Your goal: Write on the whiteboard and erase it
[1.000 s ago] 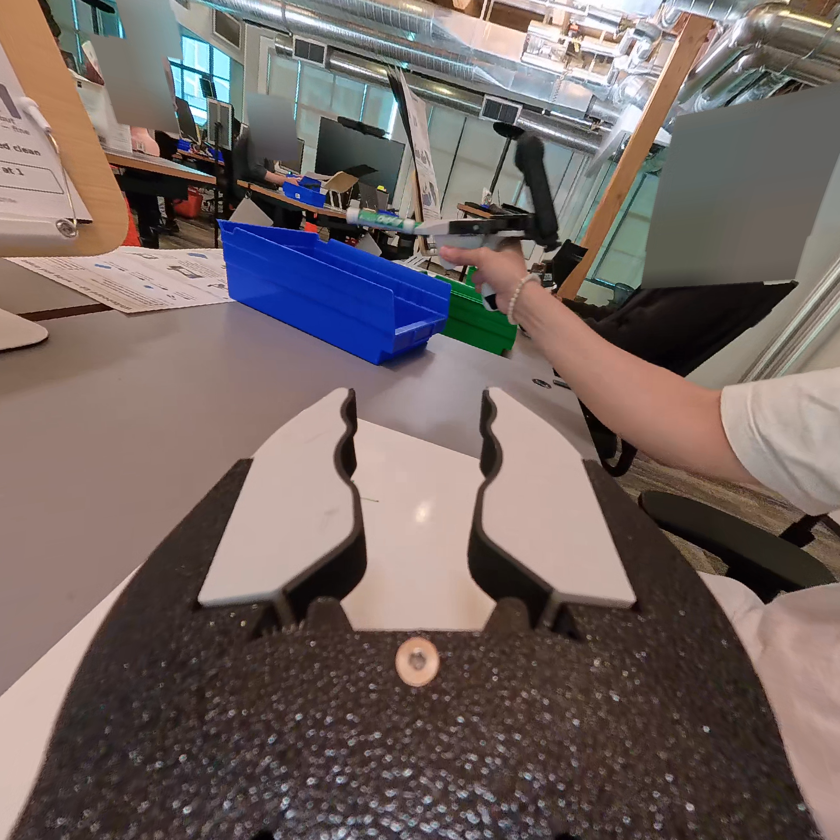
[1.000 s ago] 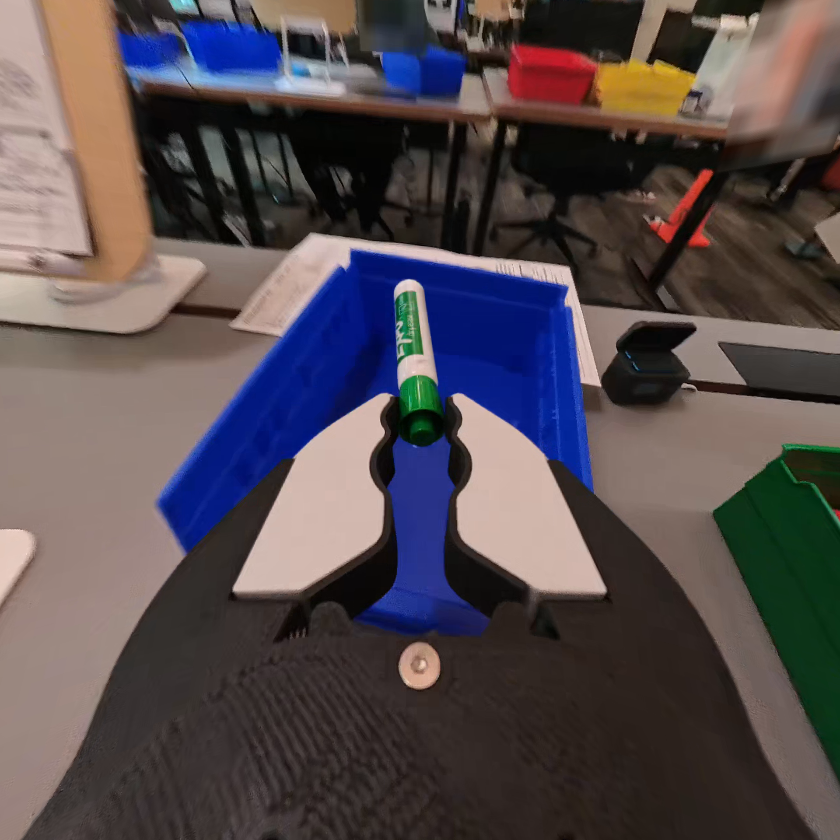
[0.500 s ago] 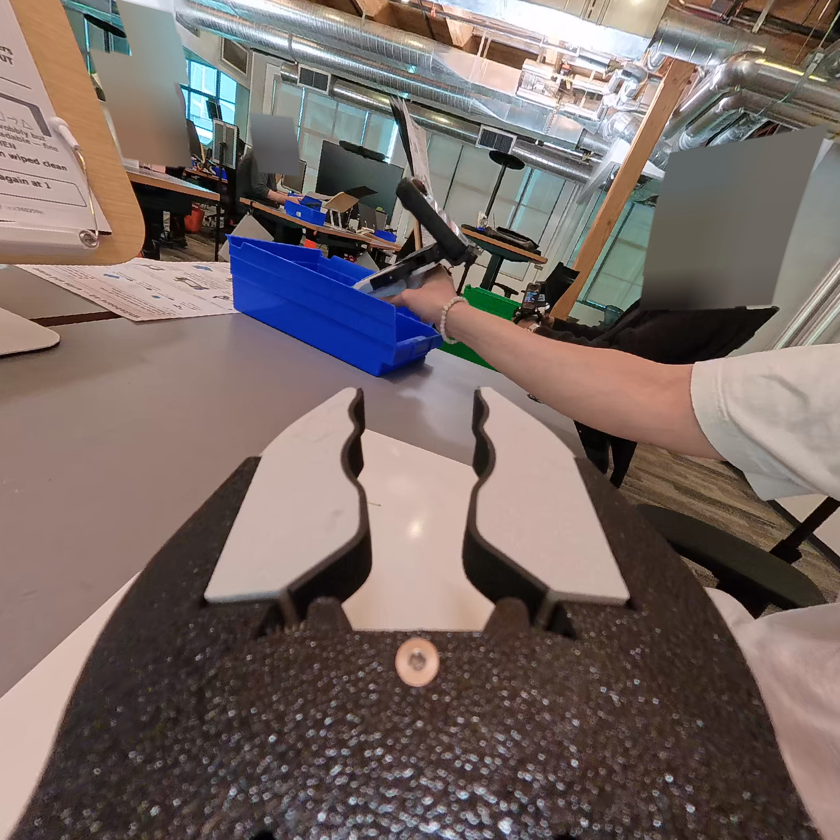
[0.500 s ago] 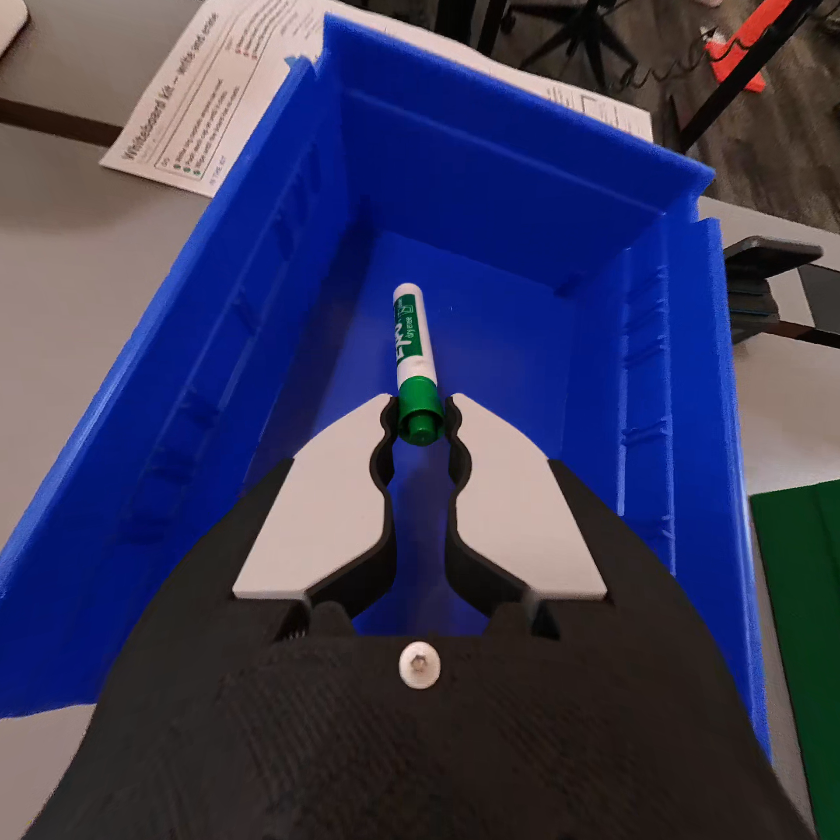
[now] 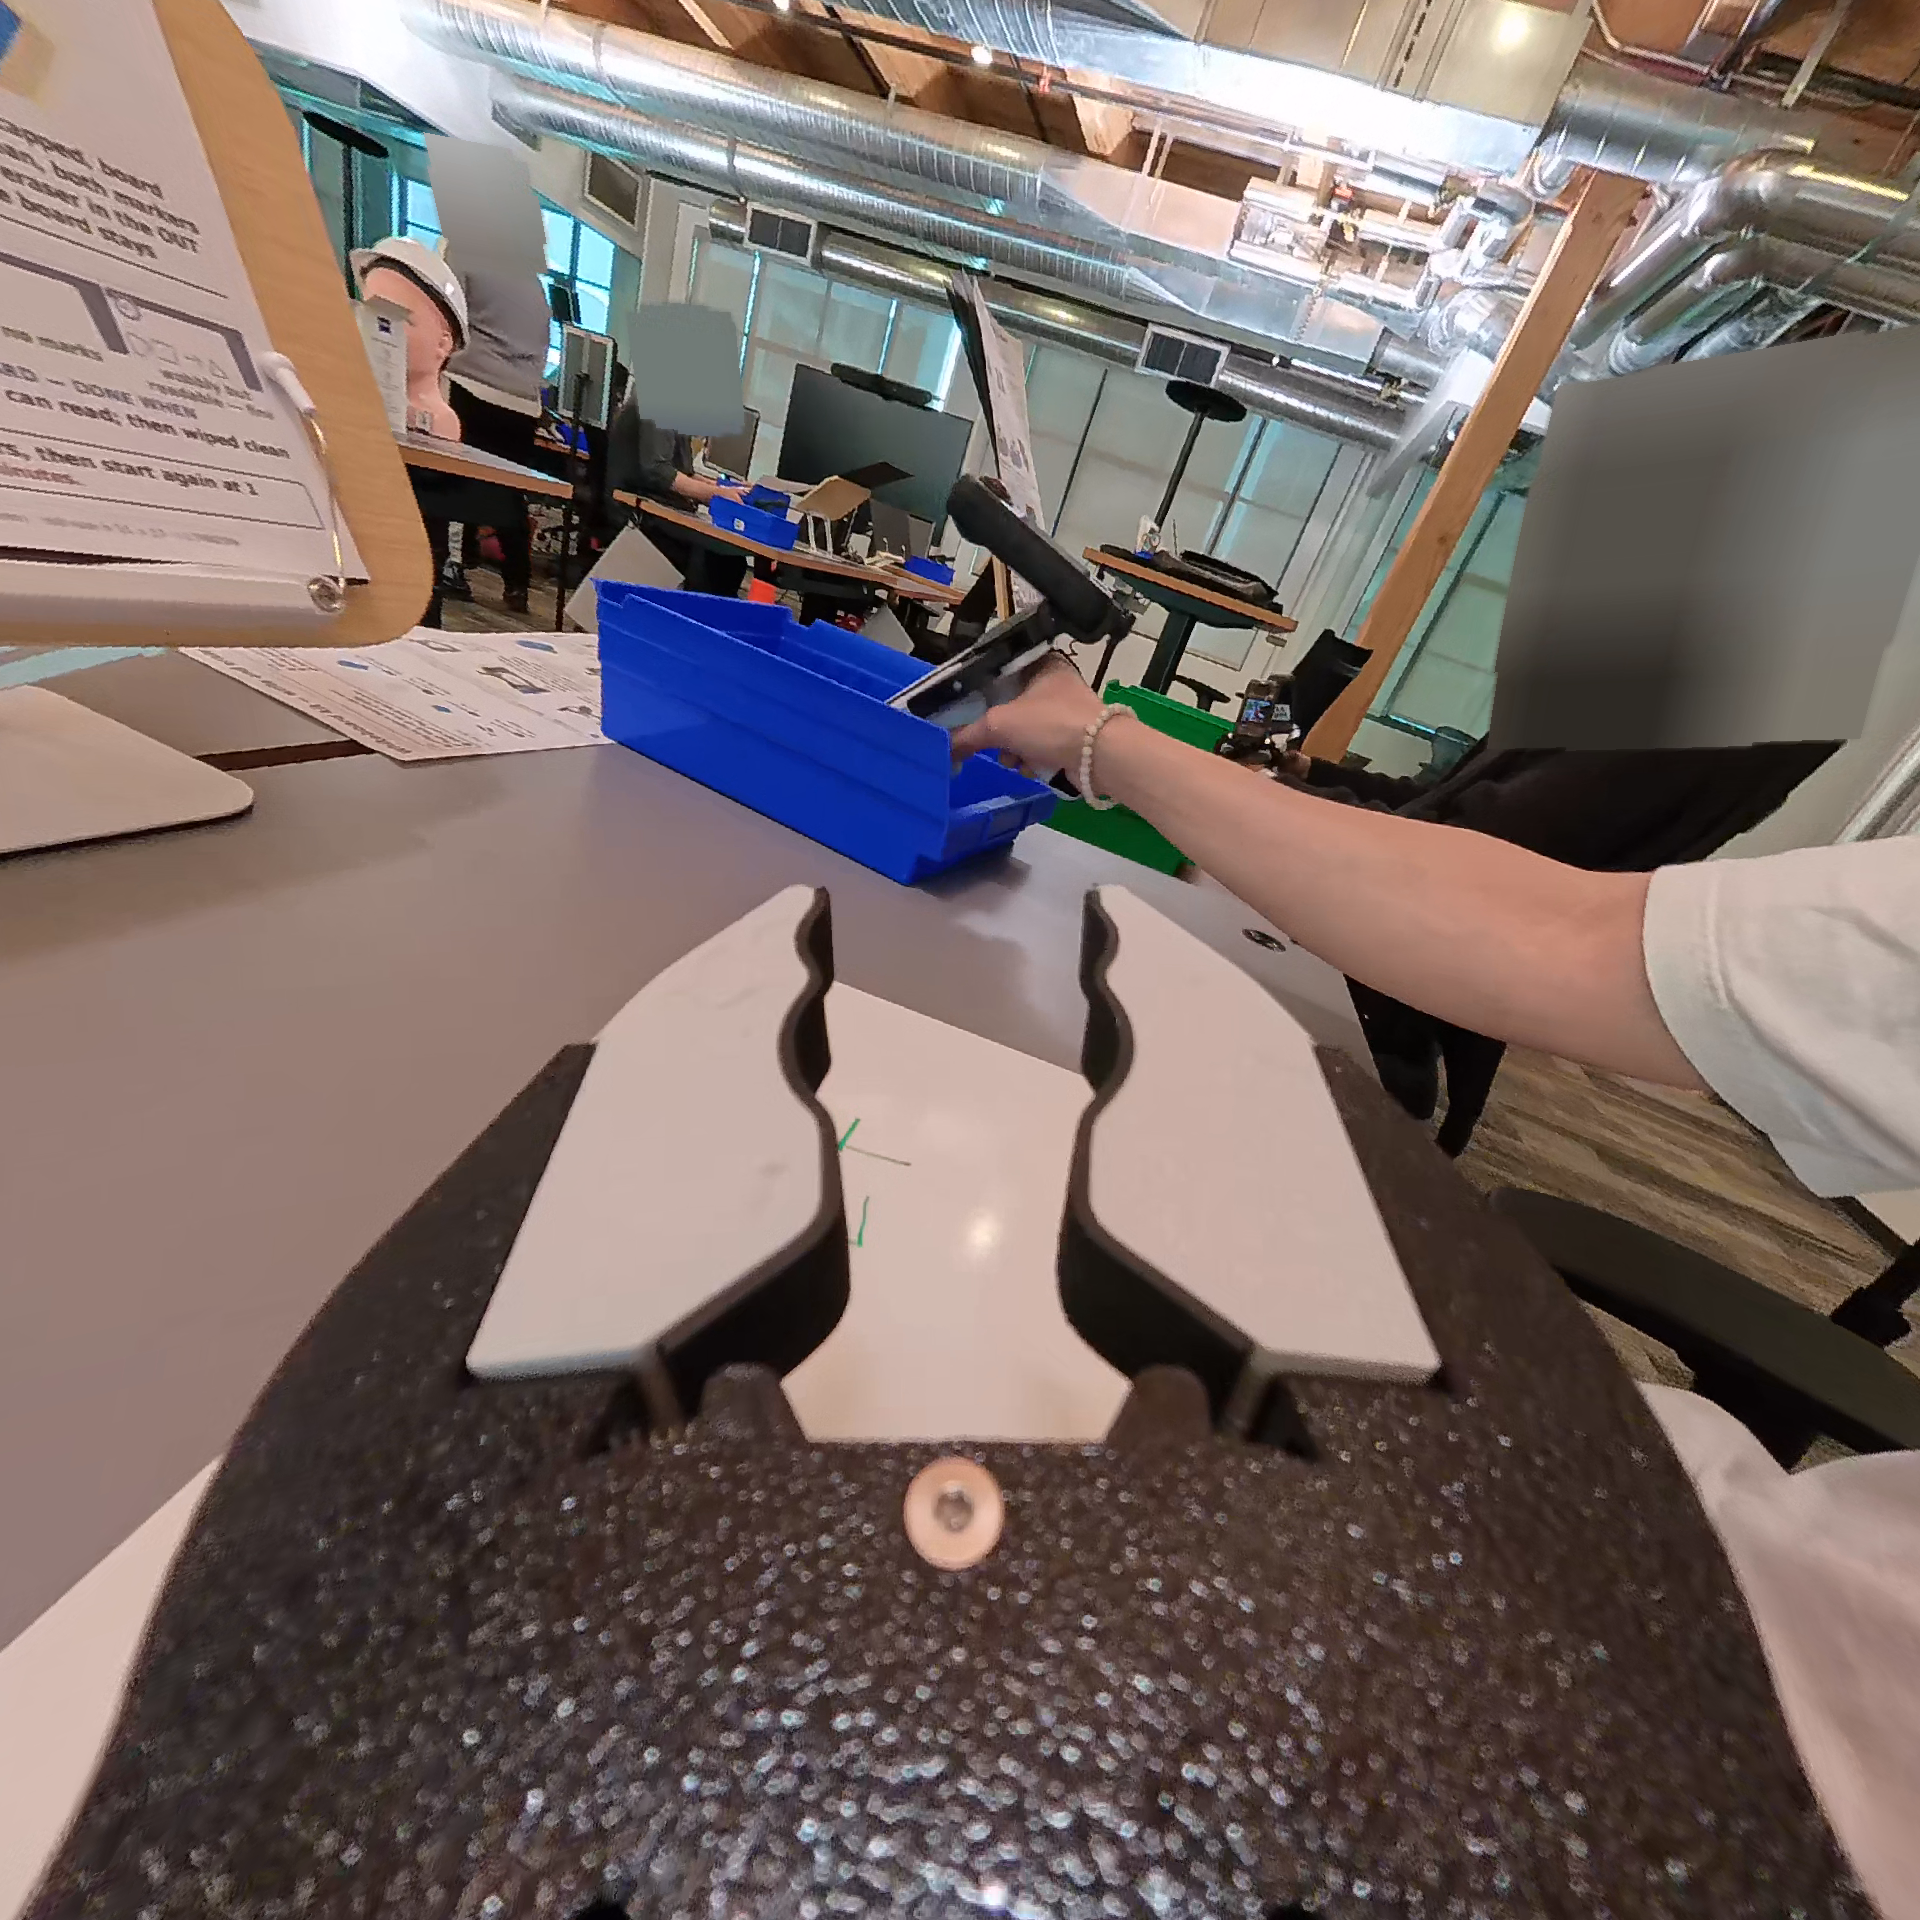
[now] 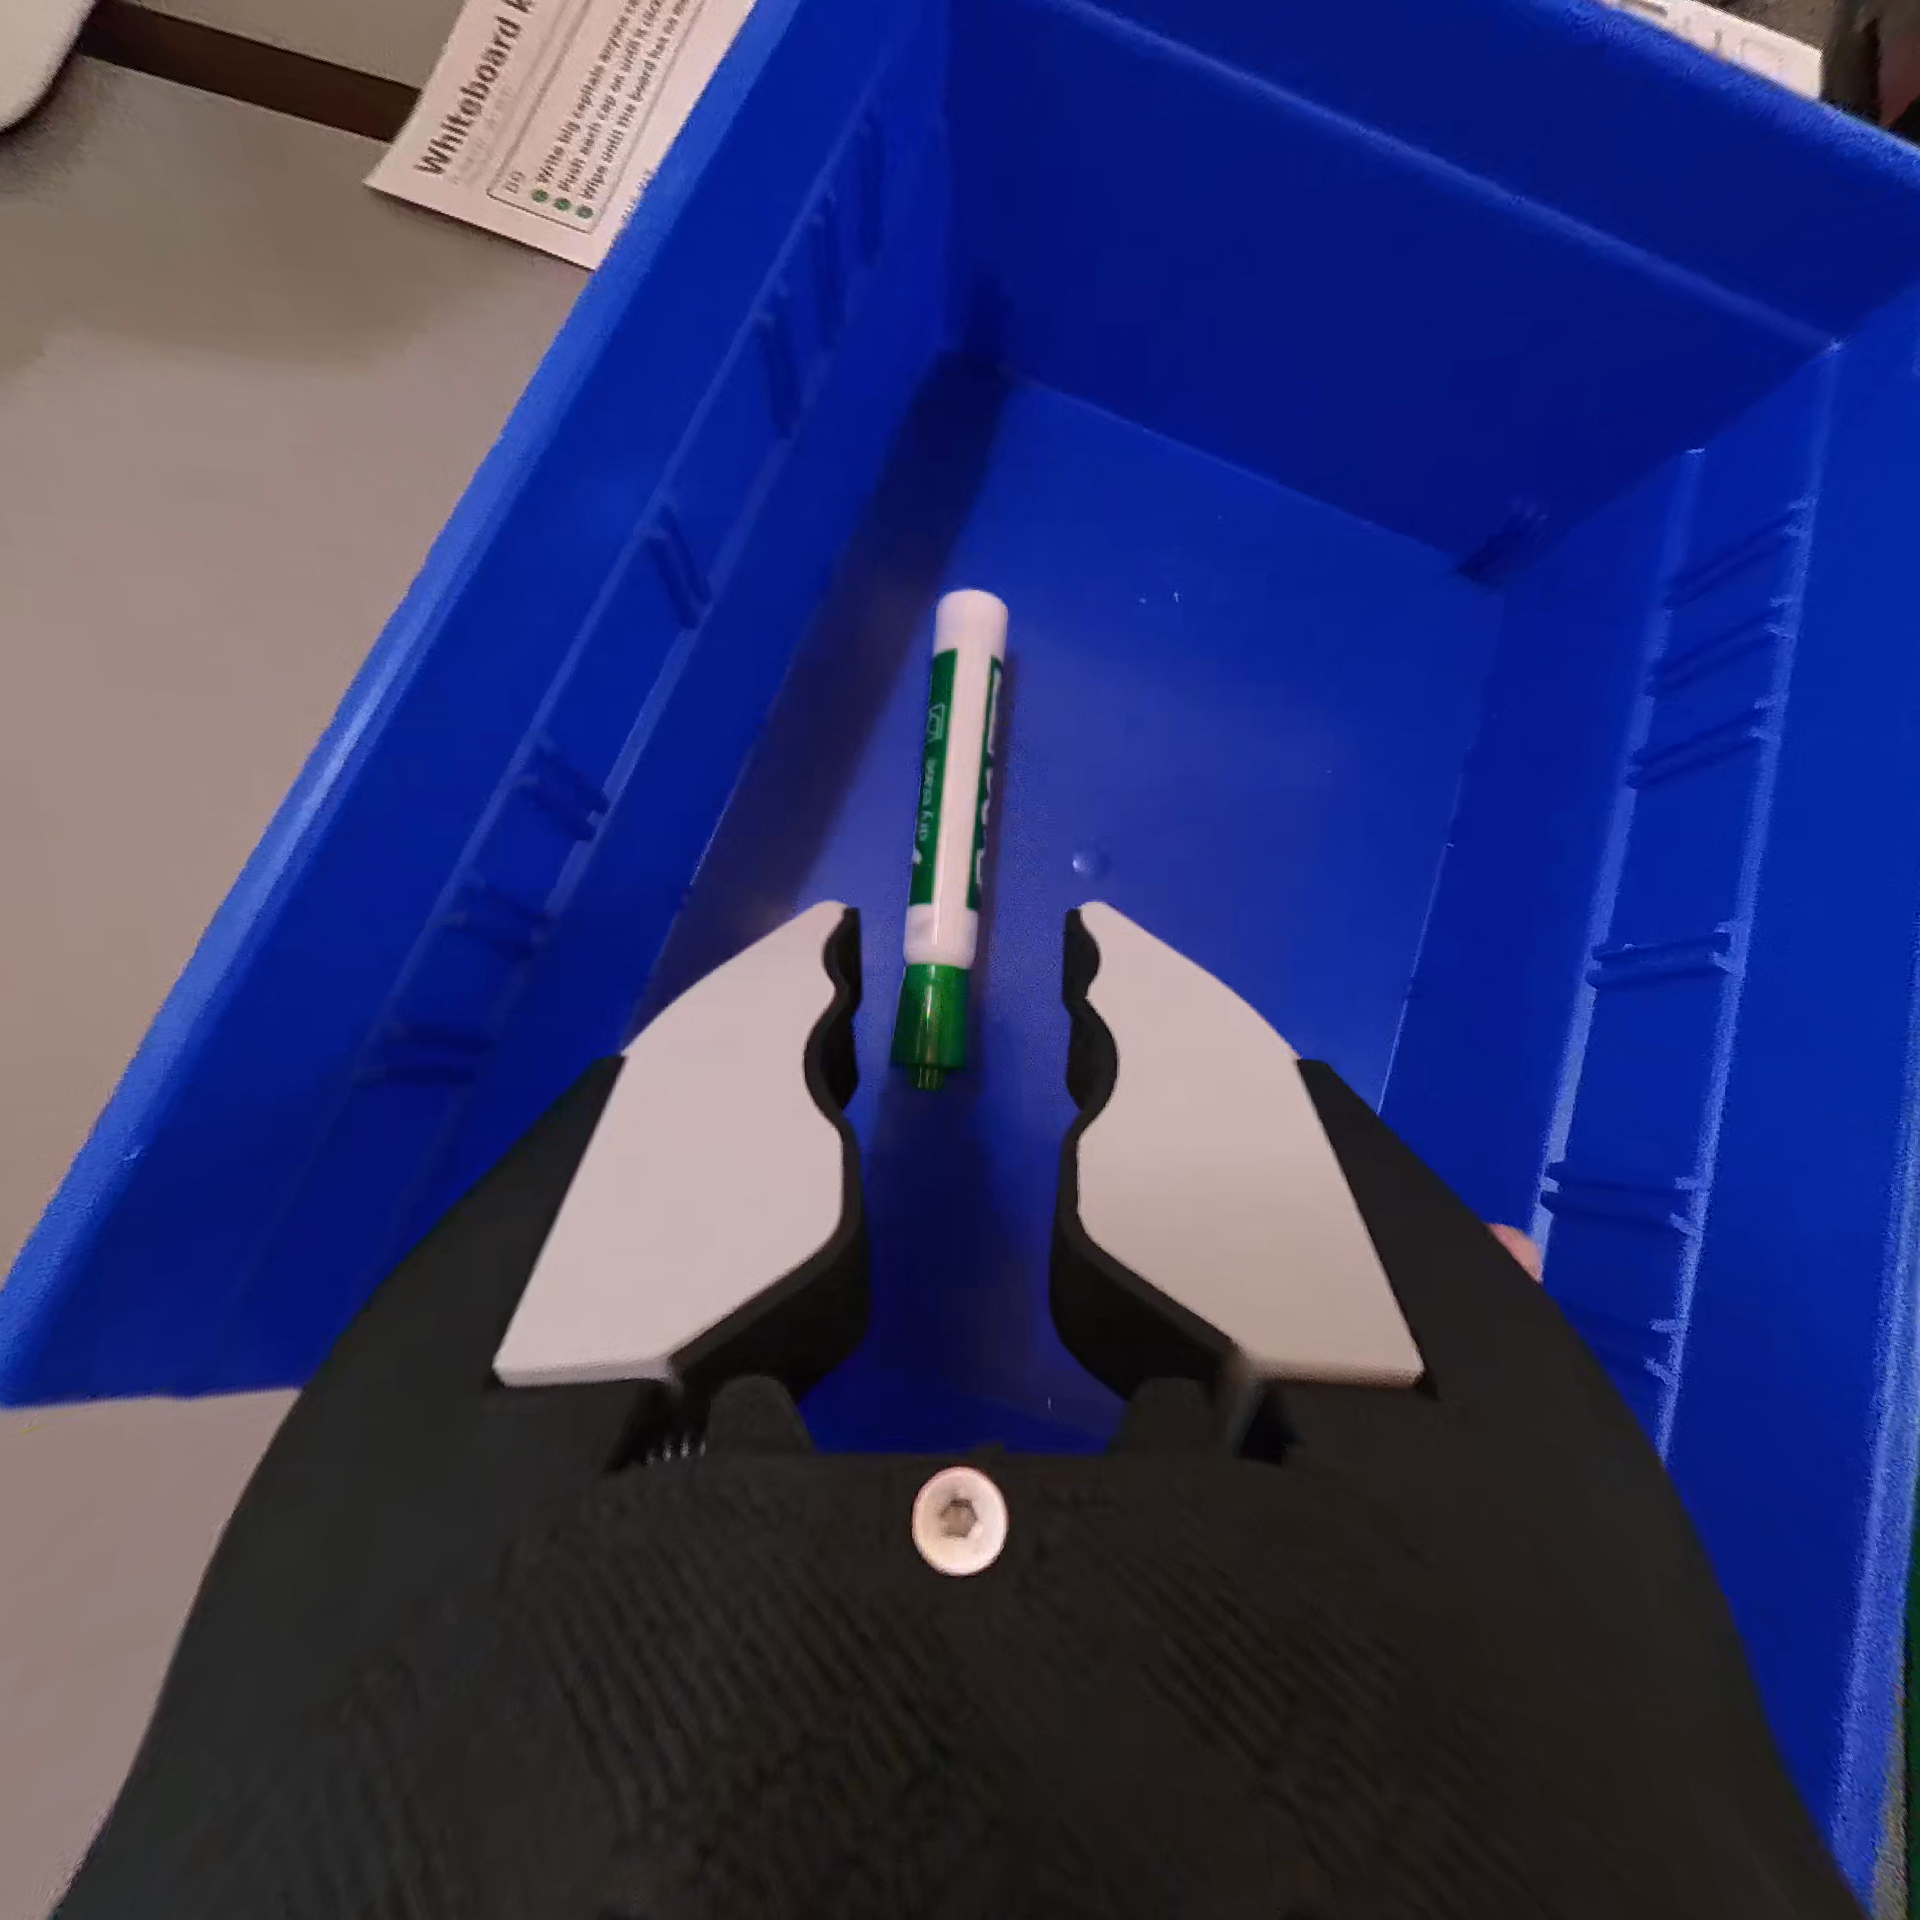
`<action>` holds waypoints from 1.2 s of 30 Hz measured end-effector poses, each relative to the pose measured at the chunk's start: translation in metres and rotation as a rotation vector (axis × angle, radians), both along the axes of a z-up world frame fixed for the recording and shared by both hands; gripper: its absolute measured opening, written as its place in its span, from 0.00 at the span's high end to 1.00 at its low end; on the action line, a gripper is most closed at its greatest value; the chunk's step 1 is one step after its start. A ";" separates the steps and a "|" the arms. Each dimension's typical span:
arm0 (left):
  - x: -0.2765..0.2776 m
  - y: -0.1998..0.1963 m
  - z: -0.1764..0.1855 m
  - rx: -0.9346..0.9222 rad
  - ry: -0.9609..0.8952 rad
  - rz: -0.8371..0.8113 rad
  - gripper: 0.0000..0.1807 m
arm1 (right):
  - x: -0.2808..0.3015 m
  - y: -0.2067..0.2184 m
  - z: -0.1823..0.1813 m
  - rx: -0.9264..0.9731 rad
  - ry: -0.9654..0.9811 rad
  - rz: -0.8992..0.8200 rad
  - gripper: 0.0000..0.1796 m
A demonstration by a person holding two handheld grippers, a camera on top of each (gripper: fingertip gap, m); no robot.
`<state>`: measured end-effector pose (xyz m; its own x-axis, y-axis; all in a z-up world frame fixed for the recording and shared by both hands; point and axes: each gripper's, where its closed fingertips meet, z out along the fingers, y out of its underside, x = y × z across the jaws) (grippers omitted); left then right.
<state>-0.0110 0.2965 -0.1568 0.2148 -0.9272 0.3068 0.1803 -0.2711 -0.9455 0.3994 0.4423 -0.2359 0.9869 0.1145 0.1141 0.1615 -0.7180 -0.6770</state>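
A green-capped white marker (image 6: 954,821) lies on the floor of the blue bin (image 6: 1299,343), its cap end between the tips of my right gripper (image 6: 961,920). The right gripper is open and empty, tilted down into the bin. In the left wrist view the right gripper (image 5: 940,707) reaches into the blue bin (image 5: 769,717), held by a hand. My left gripper (image 5: 956,904) is open and empty, hovering low over the small whiteboard (image 5: 956,1226), which carries a few thin green marks (image 5: 868,1164) beside the left finger.
A grey table (image 5: 312,987) holds a green bin (image 5: 1117,821) behind the blue one, printed sheets (image 5: 436,686) and a wooden stand with a paper sheet (image 5: 156,416) at far left. The person's arm (image 5: 1351,862) crosses the right side. A black chair (image 5: 1714,1320) stands at the right. One gripper's finger ends stand about 45 centimetres off the other's.
My right gripper tipped down into the blue bin, opened and let go of the marker, which now lies on the bin floor. My left gripper stayed over the whiteboard.
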 end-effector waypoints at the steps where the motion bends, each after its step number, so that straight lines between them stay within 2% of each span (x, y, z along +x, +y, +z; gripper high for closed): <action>1: -0.001 0.000 0.001 0.001 -0.003 0.004 0.75 | 0.001 -0.001 0.004 0.011 -0.003 0.002 0.74; 5: -0.007 0.000 0.010 0.037 0.020 0.041 0.74 | 0.011 -0.008 0.033 0.087 -0.091 -0.036 0.50; 7: -0.021 0.006 0.019 0.067 0.058 0.137 0.72 | 0.007 -0.014 0.057 0.159 -0.117 -0.038 0.42; 10: -0.072 0.025 0.035 0.076 0.138 0.399 0.71 | -0.022 -0.029 0.089 0.279 -0.074 0.035 0.39; 12: -0.125 0.040 0.036 0.056 0.253 0.612 0.69 | -0.053 -0.041 0.103 0.349 -0.015 0.131 0.36; 14: -0.170 0.053 0.031 -0.005 0.382 0.742 0.68 | -0.080 -0.056 0.107 0.392 0.015 0.221 0.36; 19: -0.238 0.105 -0.010 -0.318 0.827 0.794 0.53 | -0.142 -0.087 0.101 0.441 0.167 0.390 0.35; 22: -0.253 0.138 -0.032 -0.439 0.967 0.786 0.55 | -0.169 -0.102 0.099 0.461 0.253 0.453 0.37; 27: -0.272 0.147 -0.090 -0.734 1.271 0.688 0.56 | -0.196 -0.122 0.085 0.448 0.294 0.534 0.37; 32: -0.277 0.152 -0.117 -0.880 1.371 0.647 0.58 | -0.205 -0.135 0.073 0.427 0.326 0.584 0.37; 36: -0.285 0.155 -0.124 -0.968 1.385 0.685 0.60 | -0.206 -0.140 0.073 0.431 0.350 0.610 0.37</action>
<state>-0.2961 0.4519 -0.2804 0.9758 -0.2000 -0.0881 -0.2060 -0.9764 -0.0655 0.1936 0.3022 -0.1630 0.7517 0.6587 -0.0318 0.1681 -0.2381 -0.9566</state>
